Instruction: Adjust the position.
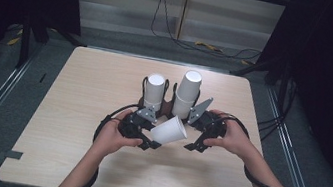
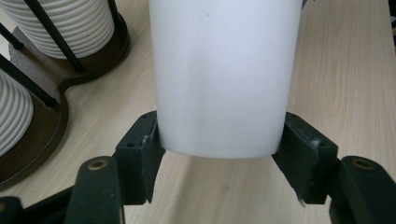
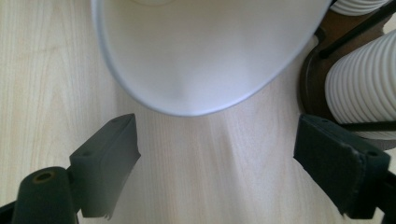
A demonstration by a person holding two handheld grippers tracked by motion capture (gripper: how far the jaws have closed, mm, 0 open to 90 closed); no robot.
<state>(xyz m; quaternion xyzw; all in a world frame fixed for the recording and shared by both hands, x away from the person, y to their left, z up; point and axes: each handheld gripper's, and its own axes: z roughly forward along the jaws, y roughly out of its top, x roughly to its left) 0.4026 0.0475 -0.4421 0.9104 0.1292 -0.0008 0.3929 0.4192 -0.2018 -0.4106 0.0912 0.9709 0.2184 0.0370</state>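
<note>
Item, nearest: person's forearms entering from the desk's near edge, a hand-held gripper in each hand.

Left hand-held gripper (image 1: 154, 139): jaws clamped on the base end of a single white paper cup (image 1: 169, 130), pads pressing both sides of its wall in the left gripper view. The cup is held tipped on its side above the desk (image 1: 76, 109), mouth toward the right.

Right hand-held gripper (image 1: 193, 139): jaws spread wide, empty, facing the cup's open rim just in front of them.

Farther: dark wire cup holder (image 1: 168, 105) with two stacks of ribbed white cups (image 1: 188, 93), just behind both grippers.

Progress, as judged: one cup appears out of the holder and in hand; any handover or placement not yet done.
</note>
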